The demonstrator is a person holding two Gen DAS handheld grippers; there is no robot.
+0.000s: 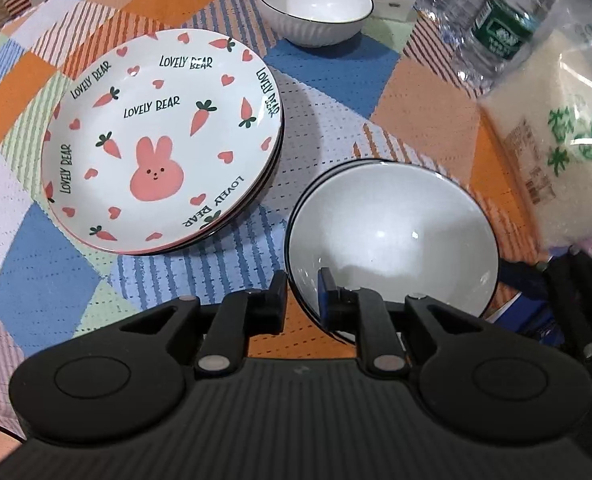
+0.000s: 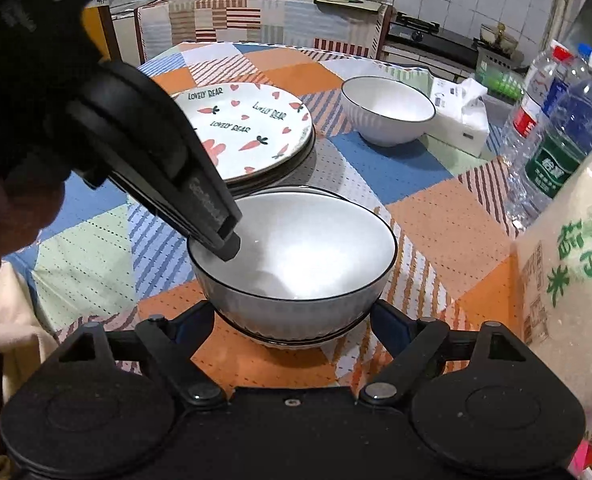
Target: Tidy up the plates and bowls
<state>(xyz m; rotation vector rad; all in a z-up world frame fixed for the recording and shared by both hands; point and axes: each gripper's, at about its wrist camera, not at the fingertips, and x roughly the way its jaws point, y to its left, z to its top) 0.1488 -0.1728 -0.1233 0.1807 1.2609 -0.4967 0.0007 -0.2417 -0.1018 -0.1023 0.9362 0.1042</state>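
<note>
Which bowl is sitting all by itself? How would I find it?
Start at the stack of bunny-and-carrot plates on the patchwork tablecloth. Look past them toward the tissue box and water bottles: the lone white bowl stands there. Unlike the nearer stacked bowls, it has nothing under it and no gripper on it.

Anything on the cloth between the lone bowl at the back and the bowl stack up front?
Nothing visible. The lone bowl sits behind the bowl stack, with only bare tablecloth between them. The plate stack is off to the left, the tissue box and bottles to the right.
</note>
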